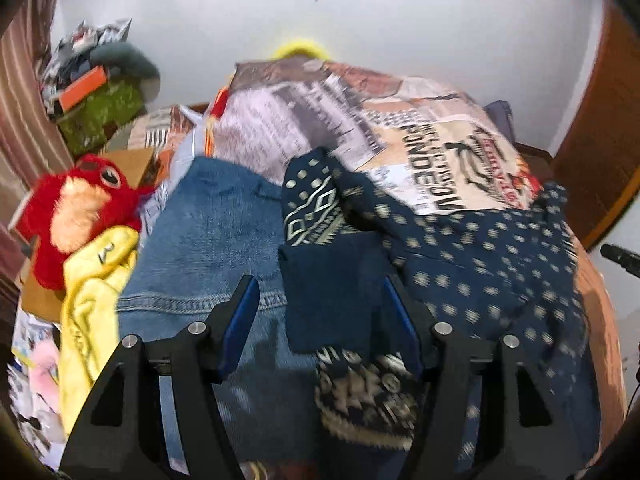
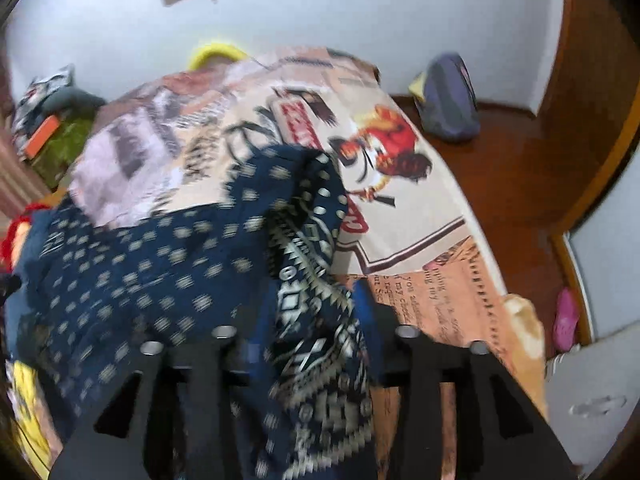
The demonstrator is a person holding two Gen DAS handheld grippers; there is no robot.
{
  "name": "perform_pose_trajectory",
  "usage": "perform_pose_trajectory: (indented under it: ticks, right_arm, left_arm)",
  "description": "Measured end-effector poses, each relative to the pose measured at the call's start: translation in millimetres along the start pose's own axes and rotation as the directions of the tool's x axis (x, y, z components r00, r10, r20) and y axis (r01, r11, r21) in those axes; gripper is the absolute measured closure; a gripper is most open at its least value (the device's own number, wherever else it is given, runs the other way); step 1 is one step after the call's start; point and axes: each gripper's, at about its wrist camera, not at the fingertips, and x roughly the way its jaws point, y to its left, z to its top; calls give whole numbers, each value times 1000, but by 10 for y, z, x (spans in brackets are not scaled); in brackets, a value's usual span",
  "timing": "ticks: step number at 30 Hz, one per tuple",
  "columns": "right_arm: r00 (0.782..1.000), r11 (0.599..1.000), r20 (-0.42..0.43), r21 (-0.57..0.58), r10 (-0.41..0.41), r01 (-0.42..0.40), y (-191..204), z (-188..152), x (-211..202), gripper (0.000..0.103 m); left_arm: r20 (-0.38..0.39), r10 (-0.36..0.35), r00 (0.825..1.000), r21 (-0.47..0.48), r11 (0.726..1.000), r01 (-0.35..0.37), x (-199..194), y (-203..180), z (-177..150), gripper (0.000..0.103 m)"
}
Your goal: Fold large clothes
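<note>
A navy garment with cream dots and a patterned border (image 1: 480,264) lies crumpled on the bed with the printed cover (image 1: 400,120). My left gripper (image 1: 320,284) hovers over its left part, jaws wide apart, with a plain navy fold lying under the gap and neither pad pressing on it. In the right wrist view the same garment (image 2: 140,272) bunches up between the fingers of my right gripper (image 2: 306,300). Its jaws stand apart, and the patterned border drapes through the gap and hides part of the left finger. Blue jeans (image 1: 208,224) lie flat to the left of the garment.
A red plush toy (image 1: 76,208) and a yellow cloth (image 1: 96,280) lie at the bed's left side, with clutter in the corner behind. To the right is wooden floor (image 2: 512,184) with a grey backpack (image 2: 448,96) and a pink shoe (image 2: 566,316).
</note>
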Motion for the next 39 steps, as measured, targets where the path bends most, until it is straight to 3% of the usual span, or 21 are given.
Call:
perform_pose_trajectory:
  ticks: [3,7,12,19,23,30,33,36,39]
  right_arm:
    - [999,999,34,-38,31,-29,105,-125,-384,57]
    - [997,998,75,-57,32,-27,214,-334,-774,41]
    - [996,997,83,-73,40,-34,285,-631,-1083,33]
    - [999,994,36,-105,11,-7,271,-1066,-1222,32]
    - [1000,996,-30,-94,10,-13,211,-1319,-1162,31]
    - [983,999,-180,-29,22,-28,1,-1781,-795,31]
    - [961,996,-269,63,70,-55,-155,-1926,-554,31]
    - [934,983,-336,166,125,-72,-307,-2026,-338,32]
    - [926,966,-328,232,186,-112,-365,-2066,-243,31]
  left_arm:
    - [24,-13,1000,35,999,13,-316,-84,-57,40]
    - [37,-52,998,43,998,51,-686,-122,-209,40]
    - [40,-80,996,52,996,78,-1035,-123,-503,34]
    - [-48,-155,987,67,985,158,-1136,-73,-1063,30]
    - [-150,-225,963,26,973,231,-988,-37,-1452,30]
    - [-290,-349,891,-159,936,314,-549,69,-2063,30]
    - [-319,-396,861,-240,913,331,-366,84,-2246,30]
    - [-322,-426,846,-283,896,343,-235,47,-2351,30]
    - [-282,-475,833,-341,862,376,-189,68,-2368,30]
